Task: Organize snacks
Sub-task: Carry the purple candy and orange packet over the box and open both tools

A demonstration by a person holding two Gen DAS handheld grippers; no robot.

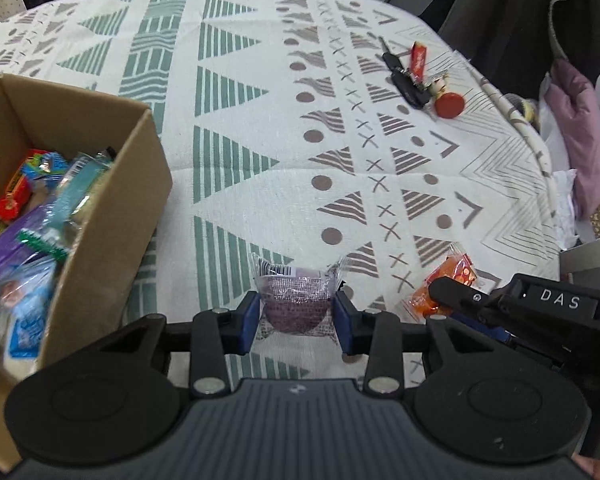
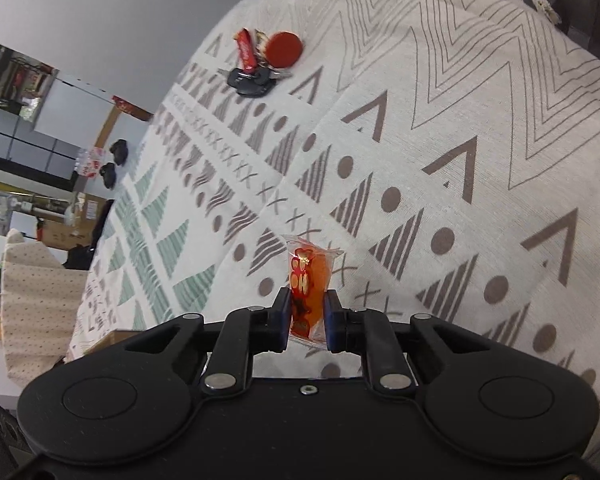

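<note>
A purple snack in a clear wrapper [image 1: 296, 300] is pinched between the blue pads of my left gripper [image 1: 296, 312], which is shut on it just above the patterned tablecloth [image 1: 236, 128]. An orange snack packet [image 2: 308, 292] with red print stands on edge in my right gripper [image 2: 308, 316], shut on it. In the left wrist view the same orange packet [image 1: 444, 284] and the right gripper's fingers [image 1: 456, 294] show at the lower right. A cardboard box [image 1: 112, 216] at the left holds several colourful snack packs.
A bunch of keys [image 1: 406, 80] with a red tag and a red disc [image 1: 449, 105] lies at the far right of the cloth; these keys [image 2: 252, 78] also show in the right wrist view. Dark and pink clothing [image 1: 576, 128] hangs past the table's right edge.
</note>
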